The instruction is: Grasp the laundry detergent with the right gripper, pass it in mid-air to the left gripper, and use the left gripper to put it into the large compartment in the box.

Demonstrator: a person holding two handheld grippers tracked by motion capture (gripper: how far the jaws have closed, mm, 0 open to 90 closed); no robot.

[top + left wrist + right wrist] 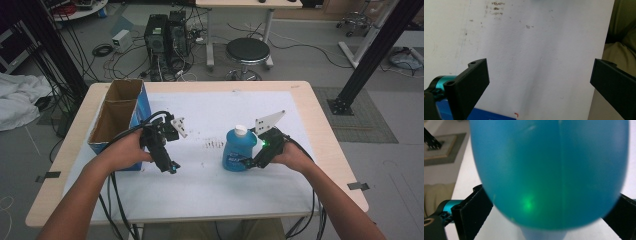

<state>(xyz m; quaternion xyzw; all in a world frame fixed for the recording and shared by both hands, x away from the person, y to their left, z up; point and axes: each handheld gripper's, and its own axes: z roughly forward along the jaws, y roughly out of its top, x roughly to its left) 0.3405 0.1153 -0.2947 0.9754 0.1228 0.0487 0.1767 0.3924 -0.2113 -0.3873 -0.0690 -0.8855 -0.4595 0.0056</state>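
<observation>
The high view looks forward and down from above the person's side of the desk [300, 100], far enough back to take in both tongs. The left gripper view rides low, looking between its own wide-spread jaws at the white sheet [536, 50] close below. The right gripper view sits hard up against the blue bottle [549, 170] between its jaws — blurred by nearness. The high view shares that bottle [239, 150] — and the sheet [210, 180] too.

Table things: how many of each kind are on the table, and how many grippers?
Blue bottle: 1
Cardboard box: 1
White sheet: 1
Grippers: 2, the left gripper and the right gripper
Total: 5
</observation>
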